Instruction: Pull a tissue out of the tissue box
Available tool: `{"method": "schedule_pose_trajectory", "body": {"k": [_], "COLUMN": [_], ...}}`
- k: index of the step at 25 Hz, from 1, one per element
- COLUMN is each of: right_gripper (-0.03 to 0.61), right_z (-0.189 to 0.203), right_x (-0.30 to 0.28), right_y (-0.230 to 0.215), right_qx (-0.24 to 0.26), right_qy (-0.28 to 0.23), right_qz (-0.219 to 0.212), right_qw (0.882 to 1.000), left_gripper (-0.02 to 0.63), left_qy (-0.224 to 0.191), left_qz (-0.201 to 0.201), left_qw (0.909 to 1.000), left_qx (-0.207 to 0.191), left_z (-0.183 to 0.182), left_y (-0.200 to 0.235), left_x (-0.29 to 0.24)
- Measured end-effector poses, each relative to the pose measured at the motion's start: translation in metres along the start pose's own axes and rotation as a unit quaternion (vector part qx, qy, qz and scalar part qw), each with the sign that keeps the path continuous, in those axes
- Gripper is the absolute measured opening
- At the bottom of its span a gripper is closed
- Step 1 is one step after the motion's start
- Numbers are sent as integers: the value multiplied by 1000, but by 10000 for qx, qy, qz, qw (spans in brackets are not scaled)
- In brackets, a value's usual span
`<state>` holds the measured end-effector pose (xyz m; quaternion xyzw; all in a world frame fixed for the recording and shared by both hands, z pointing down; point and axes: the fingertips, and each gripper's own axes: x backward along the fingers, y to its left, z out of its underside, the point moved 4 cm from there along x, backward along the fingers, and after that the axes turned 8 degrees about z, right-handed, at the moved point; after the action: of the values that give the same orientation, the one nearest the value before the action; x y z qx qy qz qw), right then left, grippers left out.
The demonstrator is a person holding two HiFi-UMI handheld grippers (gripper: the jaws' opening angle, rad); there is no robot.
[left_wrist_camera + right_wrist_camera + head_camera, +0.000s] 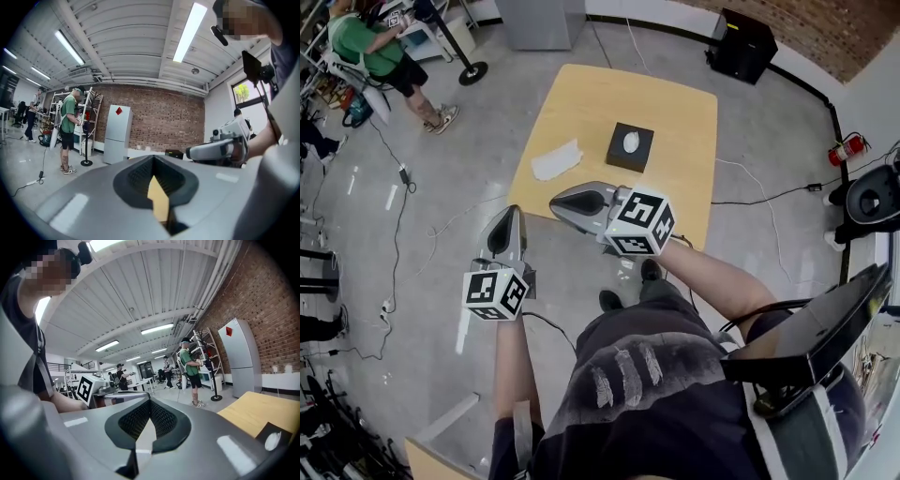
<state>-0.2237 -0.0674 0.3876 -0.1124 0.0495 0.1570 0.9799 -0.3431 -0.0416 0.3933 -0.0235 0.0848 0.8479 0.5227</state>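
A black tissue box (630, 148) stands on the wooden table (675, 112), with a white tissue (631, 142) poking out of its top. A loose white tissue (556, 160) lies flat to its left. My right gripper (555, 200) hovers over the table's near edge, short of the box, shut and empty. My left gripper (510, 212) is lower left, over the floor beside the table, also shut and empty. In the right gripper view (150, 401) the box (274, 439) shows at lower right. The left gripper view (153, 157) shows the right gripper (220, 147) off to its right.
A person in a green shirt (370, 42) stands far left by a black post stand (469, 66). A grey cabinet (542, 21) and a black case (743, 42) sit beyond the table. Cables (398, 234) run across the floor; a fire extinguisher (848, 147) lies right.
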Motion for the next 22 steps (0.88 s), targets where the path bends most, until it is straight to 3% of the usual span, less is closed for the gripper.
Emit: {"method": "schedule_pose_trajectory", "body": {"k": [15, 22], "right_gripper": [-3, -3], "right_z": [-14, -9], "right_x": [53, 107], "right_y": [-10, -24], "right_qx": [-89, -418], "right_qy": [-246, -170], "right_qz": [-322, -614], "right_qw": [9991, 9971], "left_gripper": [-1, -1], "left_qy": [128, -49], "left_qz": [-157, -176], "left_qw": [9993, 9997], "left_qx": [-325, 141], "left_z": [-22, -25], "left_y": [-61, -110], "left_x": [-15, -38]}}
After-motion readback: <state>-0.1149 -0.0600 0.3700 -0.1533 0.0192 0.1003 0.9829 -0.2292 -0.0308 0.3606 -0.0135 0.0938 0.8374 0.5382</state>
